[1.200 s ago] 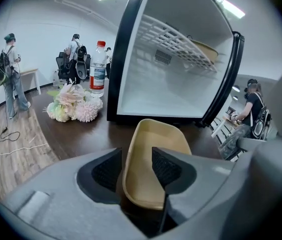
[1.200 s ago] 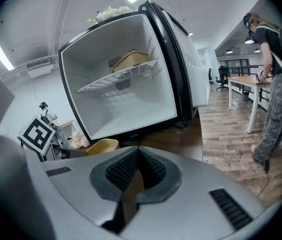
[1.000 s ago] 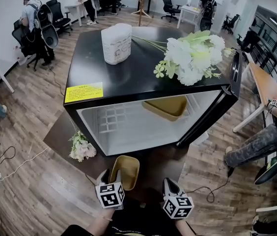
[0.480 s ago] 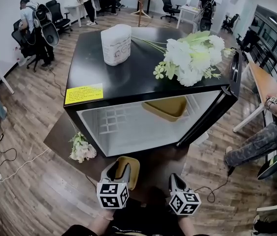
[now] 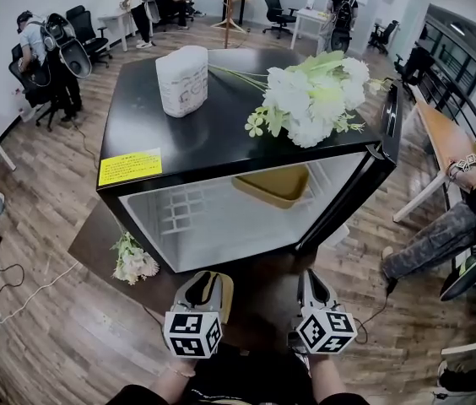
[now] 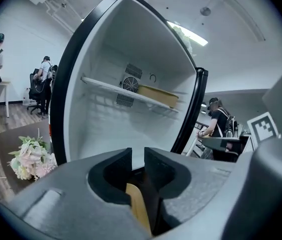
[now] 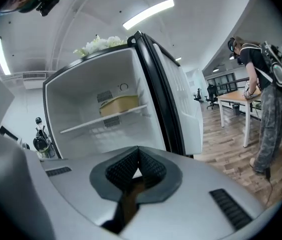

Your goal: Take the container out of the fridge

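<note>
A black mini fridge (image 5: pixel 221 133) stands open in front of me, and a tan container (image 5: pixel 276 184) rests on its wire shelf, also visible in the left gripper view (image 6: pixel 156 96) and the right gripper view (image 7: pixel 118 105). A second tan container (image 5: pixel 224 287) sits on the dark mat below the fridge. My left gripper (image 5: pixel 200 280) hangs over its rim. Its jaws (image 6: pixel 138 156) are closing, with the tan rim (image 6: pixel 138 209) between them and a gap still showing beside it. To the right, my right gripper (image 5: pixel 312 283) is shut and holds nothing (image 7: pixel 138 154).
White flowers (image 5: pixel 310 99) and a white paper-roll pack (image 5: pixel 181 80) lie on the fridge top. A small bouquet (image 5: pixel 132 260) lies on the dark mat (image 5: pixel 94 234). The fridge door (image 5: pixel 386 133) swings out at right, near a seated person (image 5: pixel 449 234). Desks, chairs and people stand behind.
My left gripper has moved forward over the tan container on the mat, and its jaws have narrowed. The right gripper has edged forward too, still shut.
</note>
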Demonstrator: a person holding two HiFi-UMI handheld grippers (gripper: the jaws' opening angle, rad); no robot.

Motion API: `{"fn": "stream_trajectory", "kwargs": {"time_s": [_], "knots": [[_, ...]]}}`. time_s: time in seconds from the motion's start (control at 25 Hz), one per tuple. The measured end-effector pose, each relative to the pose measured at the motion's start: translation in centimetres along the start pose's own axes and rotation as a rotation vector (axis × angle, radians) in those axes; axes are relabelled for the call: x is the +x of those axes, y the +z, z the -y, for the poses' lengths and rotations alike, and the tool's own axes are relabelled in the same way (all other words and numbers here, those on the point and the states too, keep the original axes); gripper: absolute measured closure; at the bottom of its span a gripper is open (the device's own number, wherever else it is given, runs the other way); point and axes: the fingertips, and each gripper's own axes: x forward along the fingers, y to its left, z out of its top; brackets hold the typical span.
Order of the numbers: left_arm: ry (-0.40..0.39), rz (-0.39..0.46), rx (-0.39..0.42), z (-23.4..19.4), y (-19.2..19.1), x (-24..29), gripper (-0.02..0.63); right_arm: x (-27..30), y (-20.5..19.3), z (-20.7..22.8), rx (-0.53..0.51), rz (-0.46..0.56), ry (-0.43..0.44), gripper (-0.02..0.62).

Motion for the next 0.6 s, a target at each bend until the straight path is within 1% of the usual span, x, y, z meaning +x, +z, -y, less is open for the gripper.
{"fn": "stream_trajectory", "kwargs": {"time_s": [0.2, 0.28, 0.32, 0.4, 0.48, 0.6], "knots": [[-0.001, -0.005, 0.002, 0.0, -0.1, 0.1, 0.575, 1.3, 4.8, 0.0, 0.054, 0.096, -0.011, 0.587], [-0.020, -0.004, -0.001, 0.2, -0.1, 0.0, 0.589, 1.7, 6.8, -0.2, 0.077, 0.144, -0.003, 0.586], [-0.033, 0.001, 0.008, 0.5, -0.1, -0.1, 0.592, 2.0, 8.0, -0.3, 0.081, 0.177, 0.008, 0.570], [-0.052, 0.011, 0.054, 1.0, 0.1, -0.2, 0.594, 2.6, 10.3, -0.6, 0.074, 0.231, 0.028, 0.524], [-0.058, 0.010, 0.093, 1.3, 0.0, -0.2, 0.597, 3.2, 12.4, -0.7, 0.066, 0.262, 0.033, 0.522], [-0.065, -0.007, 0.083, 1.2, -0.4, -0.1, 0.597, 3.8, 14.9, -1.2, 0.072, 0.291, 0.034, 0.521]]}}
